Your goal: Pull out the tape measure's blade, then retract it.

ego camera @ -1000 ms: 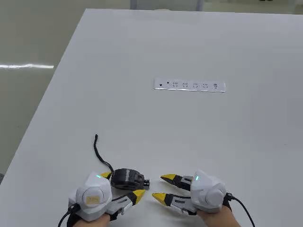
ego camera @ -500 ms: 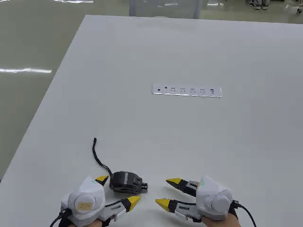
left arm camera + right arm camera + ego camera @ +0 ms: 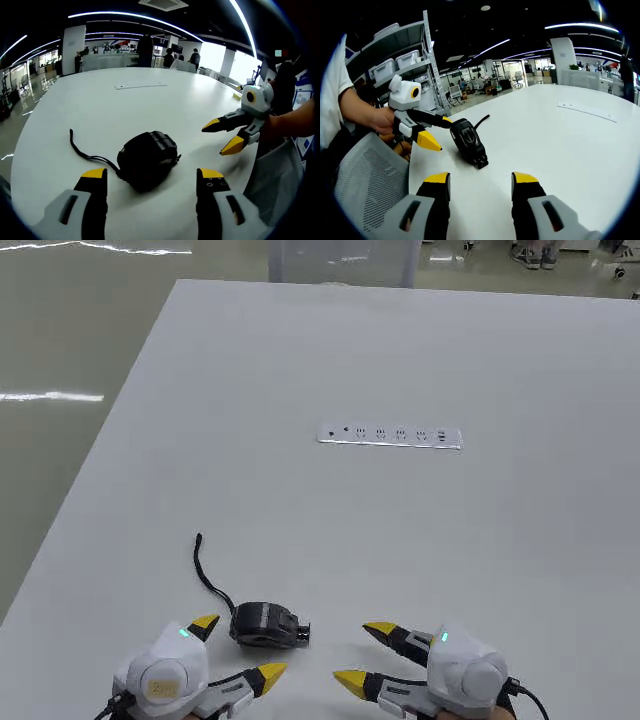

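Surface: white table (image 3: 420,350), white power strip (image 3: 390,437) mid-table | Room: open hall, glossy floor (image 3: 60,340), shelving with bins (image 3: 395,50) | Tape measure (image 3: 265,624): black case, blade in, black strap (image 3: 207,575) trailing away; lies near the table's front edge, just ahead of left gripper (image 3: 238,647) | Left gripper: jaws spread, empty | Right gripper (image 3: 363,654): jaws spread, empty, near the case.

Black tape measure (image 3: 265,624), resting on the white worktop (image 3: 420,540) near its front edge, blade wound in, hook tip (image 3: 305,629) at its right end, black strap (image 3: 207,573) trailing away leftward
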A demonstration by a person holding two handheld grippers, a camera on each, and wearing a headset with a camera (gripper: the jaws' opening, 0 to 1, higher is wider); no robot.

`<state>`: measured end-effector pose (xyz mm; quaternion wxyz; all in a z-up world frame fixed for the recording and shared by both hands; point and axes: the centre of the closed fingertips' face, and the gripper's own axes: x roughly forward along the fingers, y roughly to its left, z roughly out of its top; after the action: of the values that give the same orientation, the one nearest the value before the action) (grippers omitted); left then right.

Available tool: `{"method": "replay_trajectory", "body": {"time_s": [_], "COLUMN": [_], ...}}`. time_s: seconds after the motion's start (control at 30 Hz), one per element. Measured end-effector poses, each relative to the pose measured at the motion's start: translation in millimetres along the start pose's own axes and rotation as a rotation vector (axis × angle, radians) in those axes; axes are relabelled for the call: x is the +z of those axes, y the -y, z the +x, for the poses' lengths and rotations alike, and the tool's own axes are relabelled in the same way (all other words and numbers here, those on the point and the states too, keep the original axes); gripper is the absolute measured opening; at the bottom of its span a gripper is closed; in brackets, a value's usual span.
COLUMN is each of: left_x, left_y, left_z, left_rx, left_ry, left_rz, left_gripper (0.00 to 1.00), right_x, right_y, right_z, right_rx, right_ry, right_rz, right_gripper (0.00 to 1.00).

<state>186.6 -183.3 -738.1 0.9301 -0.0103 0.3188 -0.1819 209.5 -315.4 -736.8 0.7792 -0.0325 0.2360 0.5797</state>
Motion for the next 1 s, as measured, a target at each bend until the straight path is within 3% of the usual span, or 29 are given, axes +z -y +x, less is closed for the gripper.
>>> {"method": "replay_trajectory", "body": {"time_s": [0.07,0.53,1.0], "left_x": [-2.0,-11.2,-19.8], "left_y": [-1.3,-15.1,-13.2], "left_z": [-2.9,-27.3,-40.4], "left_rx": [0.005,0.006,-0.016], "left_ry": [-0.003,0.005,-0.006], "left_rz": [0.018,-0.003,0.025], "left_gripper": [0.71,0.74,0.73], "right_x": [-0.2,-3.3,-5.3], "right_y": [1.0,7.5,4.5], "right_z": [-2.9,-29.6,-51.8], "right_rx": [-0.007,-0.052,-0.085], "right_ry": [0.000,-0.011,-0.005], "right_rz": [0.000,-0.013,-0.014], "right_gripper": [0.49,0.52,0.55]}}
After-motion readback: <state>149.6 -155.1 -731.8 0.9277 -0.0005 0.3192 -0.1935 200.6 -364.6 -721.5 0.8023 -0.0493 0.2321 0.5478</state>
